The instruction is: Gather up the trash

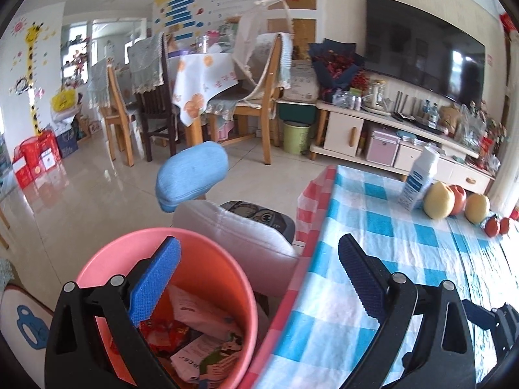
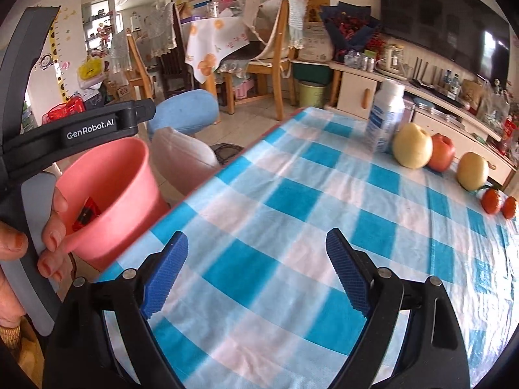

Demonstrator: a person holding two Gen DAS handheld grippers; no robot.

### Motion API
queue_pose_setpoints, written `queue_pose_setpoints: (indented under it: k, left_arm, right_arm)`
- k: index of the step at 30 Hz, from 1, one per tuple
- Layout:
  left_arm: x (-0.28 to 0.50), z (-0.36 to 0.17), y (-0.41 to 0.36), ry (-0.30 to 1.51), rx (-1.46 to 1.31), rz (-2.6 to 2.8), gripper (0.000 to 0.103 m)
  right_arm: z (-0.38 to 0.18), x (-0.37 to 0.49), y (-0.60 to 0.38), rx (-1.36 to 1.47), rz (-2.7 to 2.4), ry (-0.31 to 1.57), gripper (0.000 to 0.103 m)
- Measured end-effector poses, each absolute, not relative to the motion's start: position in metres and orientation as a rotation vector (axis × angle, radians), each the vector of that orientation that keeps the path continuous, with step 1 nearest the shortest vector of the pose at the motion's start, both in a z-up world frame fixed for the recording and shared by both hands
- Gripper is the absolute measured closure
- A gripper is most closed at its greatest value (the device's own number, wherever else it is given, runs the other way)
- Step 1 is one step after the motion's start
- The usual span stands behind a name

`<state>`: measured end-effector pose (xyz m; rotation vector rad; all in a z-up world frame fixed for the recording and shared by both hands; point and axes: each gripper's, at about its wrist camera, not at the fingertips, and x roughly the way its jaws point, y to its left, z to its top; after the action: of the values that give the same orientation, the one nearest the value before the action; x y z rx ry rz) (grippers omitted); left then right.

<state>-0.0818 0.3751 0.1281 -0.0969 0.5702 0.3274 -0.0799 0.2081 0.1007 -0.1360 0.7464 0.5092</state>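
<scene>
A tabletop [image 2: 292,214] under a blue-and-white checked cloth fills the right of both views. At its far right edge stand a white bottle [image 2: 386,113], two yellow pears [image 2: 412,146], a red apple [image 2: 441,153] between them and two small tangerines [image 2: 491,200], all well apart from either tool. Just off the tabletop's left edge sits a pink bin [image 1: 168,295], its rim touching or just beside the cloth's hanging red-checked border; inside it lie the trash [image 1: 201,334]: crumpled paper, printed wrappers and a red packet. Beyond the bin are a white cushion [image 1: 233,236] and a blue padded chair back [image 1: 191,175], then a tiled floor, wooden dining chairs and a low TV cabinet far off. The left tool [image 1: 259,278] has its fingers spread wide, the left one above the bin's mouth, the right one above the cloth, with nothing between them. The right tool [image 2: 256,269] is likewise spread wide over bare cloth, gripping nothing. In the right wrist view a hand [image 2: 48,227] grips the left tool's handle beside the bin.
</scene>
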Motion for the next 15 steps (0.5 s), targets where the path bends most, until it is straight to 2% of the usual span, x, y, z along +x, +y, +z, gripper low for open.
queue_pose_setpoints:
  k: [15]
  left_arm:
    - [-0.074, 0.118, 0.288, 0.583, -0.052, 0.181, 0.006]
  right_arm:
    - [0.108, -0.09, 0.106, -0.126, 0.382, 0.701, 0.015]
